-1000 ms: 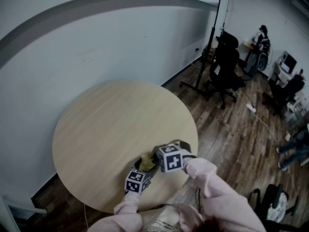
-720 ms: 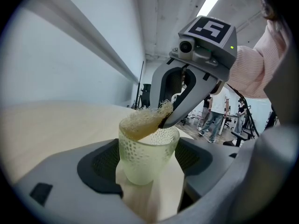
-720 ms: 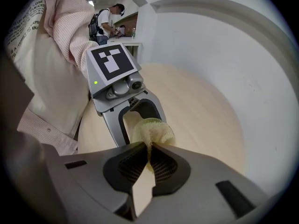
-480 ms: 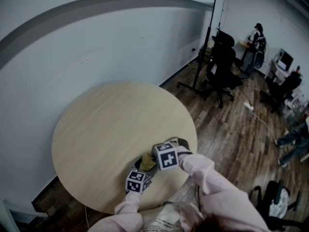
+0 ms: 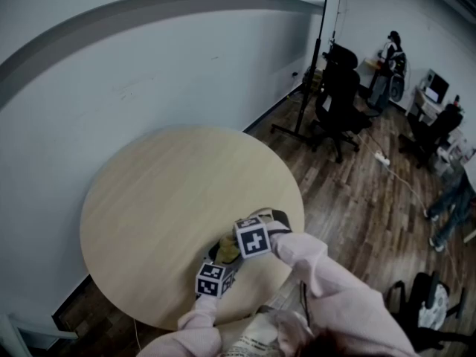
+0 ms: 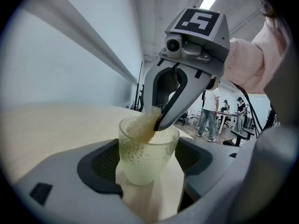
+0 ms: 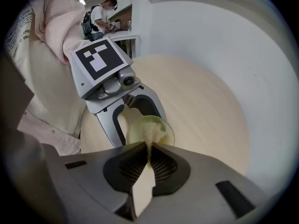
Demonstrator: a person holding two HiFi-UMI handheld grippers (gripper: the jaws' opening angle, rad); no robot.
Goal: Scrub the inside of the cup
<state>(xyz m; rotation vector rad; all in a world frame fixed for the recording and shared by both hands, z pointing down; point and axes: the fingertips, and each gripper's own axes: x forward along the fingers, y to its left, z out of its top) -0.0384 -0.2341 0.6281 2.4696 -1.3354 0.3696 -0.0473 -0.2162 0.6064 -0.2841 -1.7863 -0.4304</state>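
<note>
**Two handheld grippers at the near edge of a round table: one holds a cup, the other works a sponge into its mouth**

On the left, the left gripper [image 6: 148,169] has both jaws closed against the sides of a pale green, bumpy-walled cup [image 6: 140,153], gripping it low on the body. The cup is just above the pale wooden table [image 5: 163,192], close to the edge nearest the person. It stands roughly upright, long axis vertical, open mouth facing up.

Moving right, the right gripper [image 6: 156,120] reaches in from above and from the right, slanting down toward the rim. Its jaws are pinched tight on a small yellowish sponge [image 6: 142,125]. The sponge pokes past the rim and lies against the inner wall on the left side of the cup as the left gripper view shows it (how deep it reaches cannot be told through the frosted wall).

The relation that matters: the cup's opening points straight at the right gripper's tips, and the unscrubbed depth lies directly below the sponge along the cup's axis. By my reading, the scrubbing stroke belongs to the right gripper, travelling down and round that axis while the left one only steadies the cup. The slanted approach may press the jaw tips on the rim.
</note>
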